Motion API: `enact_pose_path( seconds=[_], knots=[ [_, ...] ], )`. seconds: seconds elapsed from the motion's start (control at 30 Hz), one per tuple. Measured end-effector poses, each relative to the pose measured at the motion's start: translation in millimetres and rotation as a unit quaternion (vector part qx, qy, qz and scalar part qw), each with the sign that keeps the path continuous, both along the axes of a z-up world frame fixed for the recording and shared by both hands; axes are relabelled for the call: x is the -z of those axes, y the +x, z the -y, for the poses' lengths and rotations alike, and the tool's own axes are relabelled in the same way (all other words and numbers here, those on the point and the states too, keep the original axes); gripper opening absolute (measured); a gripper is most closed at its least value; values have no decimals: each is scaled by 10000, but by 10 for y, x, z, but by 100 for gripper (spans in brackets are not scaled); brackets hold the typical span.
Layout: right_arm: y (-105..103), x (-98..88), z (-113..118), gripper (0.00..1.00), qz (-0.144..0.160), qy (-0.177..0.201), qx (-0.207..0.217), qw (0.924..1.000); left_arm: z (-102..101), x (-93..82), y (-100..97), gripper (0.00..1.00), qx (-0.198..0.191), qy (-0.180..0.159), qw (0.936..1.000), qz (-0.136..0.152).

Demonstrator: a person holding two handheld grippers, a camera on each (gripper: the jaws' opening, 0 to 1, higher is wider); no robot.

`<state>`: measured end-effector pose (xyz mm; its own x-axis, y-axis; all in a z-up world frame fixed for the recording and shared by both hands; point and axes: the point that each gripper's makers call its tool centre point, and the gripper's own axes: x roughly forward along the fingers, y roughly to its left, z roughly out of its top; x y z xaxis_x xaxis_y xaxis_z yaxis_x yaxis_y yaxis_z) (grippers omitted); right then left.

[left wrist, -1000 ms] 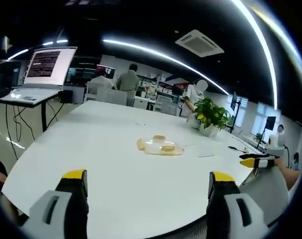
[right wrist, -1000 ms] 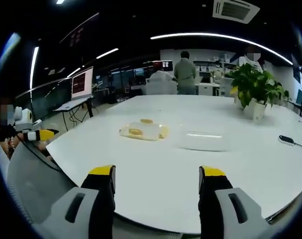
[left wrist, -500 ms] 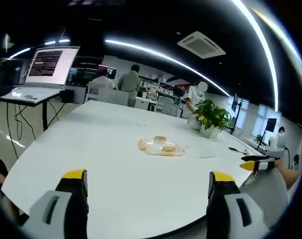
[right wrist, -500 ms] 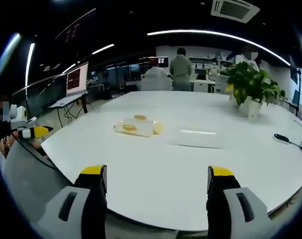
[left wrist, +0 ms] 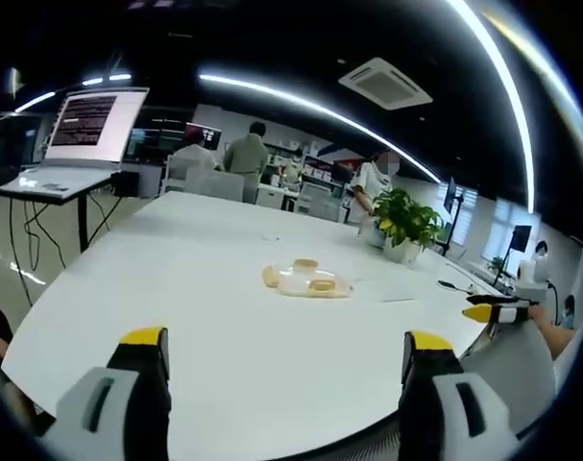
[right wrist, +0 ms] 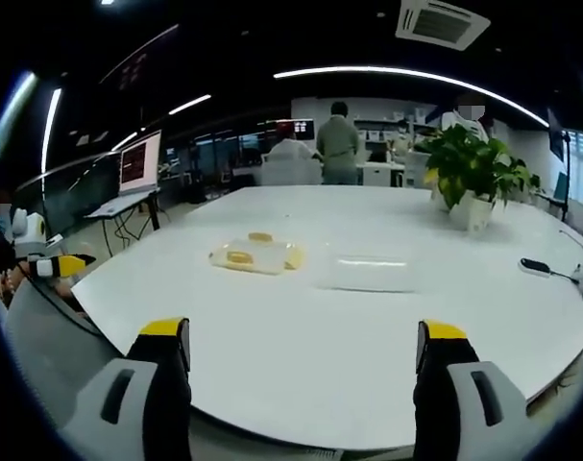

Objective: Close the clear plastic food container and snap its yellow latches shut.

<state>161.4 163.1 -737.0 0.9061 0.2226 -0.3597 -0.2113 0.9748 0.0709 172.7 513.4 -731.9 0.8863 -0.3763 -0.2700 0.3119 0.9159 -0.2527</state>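
A clear plastic food container [left wrist: 305, 279] with yellow latches lies on the white table [left wrist: 176, 288] a good way ahead, lidless. In the right gripper view the same container [right wrist: 256, 256] lies left of centre and its clear lid [right wrist: 368, 273] lies flat to its right. My left gripper [left wrist: 283, 365] is open near the table's near edge, nothing between its jaws. My right gripper [right wrist: 303, 357] is wide open over the near edge, also holding nothing. The other gripper's yellow tips show at the right edge [left wrist: 490, 311] of the left gripper view and the left edge [right wrist: 59, 265] of the right gripper view.
A potted plant [right wrist: 469, 178] stands at the table's far right, a dark remote-like item [right wrist: 539, 268] near the right edge. A laptop [left wrist: 75, 144] on a stand is off to the left. People stand at desks beyond the table.
My right gripper's jaws have spread wider apart. Both views shifted slightly with the hands; the container and lid have not moved.
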Motion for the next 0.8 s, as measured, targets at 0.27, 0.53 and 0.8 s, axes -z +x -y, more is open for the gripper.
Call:
enact_pose_path(
  seconds=[0.27, 0.53, 0.8],
  knots=[
    [-3, 9, 24, 99, -31, 27, 74, 10000, 30, 28, -13, 99, 82, 43, 9999, -85],
    [-1, 2, 26, 98, -19, 9, 57, 10000, 33, 57, -14, 99, 67, 100, 9998, -180],
    [8, -39, 49, 98, 64, 95, 84, 9999, 50, -11, 1, 99, 94, 253, 9996, -67]
  ],
)
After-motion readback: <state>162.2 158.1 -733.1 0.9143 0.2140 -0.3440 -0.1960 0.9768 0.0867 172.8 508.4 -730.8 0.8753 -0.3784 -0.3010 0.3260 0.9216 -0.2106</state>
